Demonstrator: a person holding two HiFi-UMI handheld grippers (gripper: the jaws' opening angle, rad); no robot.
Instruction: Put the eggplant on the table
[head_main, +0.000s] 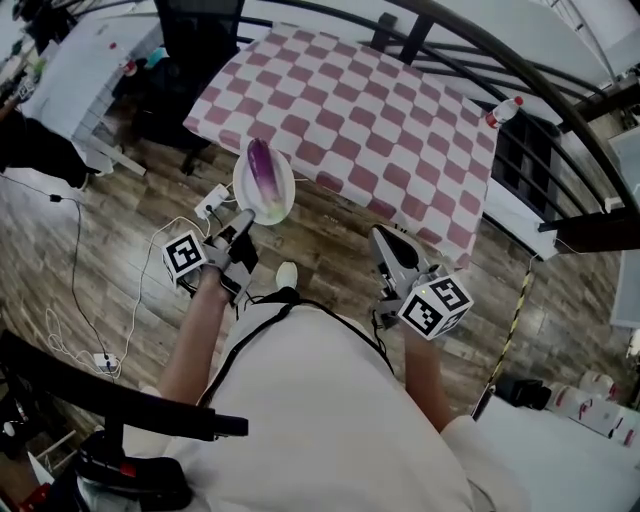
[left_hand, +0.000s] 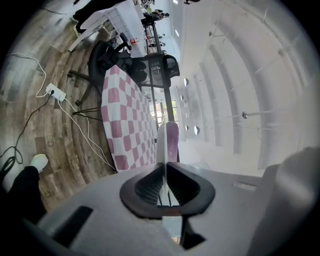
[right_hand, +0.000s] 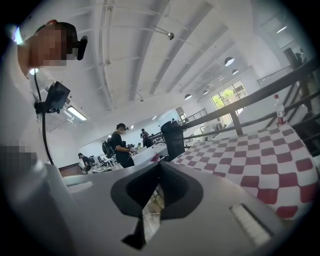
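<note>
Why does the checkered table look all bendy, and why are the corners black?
Head view: the wide lens bows the checked table and the floor around it. Left gripper view: black corners ring a round picture, the pale ceiling washes out, and the plate shows edge-on. Right gripper view: same round frame, with glare at the window.

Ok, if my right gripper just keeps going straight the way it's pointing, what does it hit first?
Probably the checkered table, near its front edge. Nothing shows between it and the right gripper, though depth is hard to judge.
</note>
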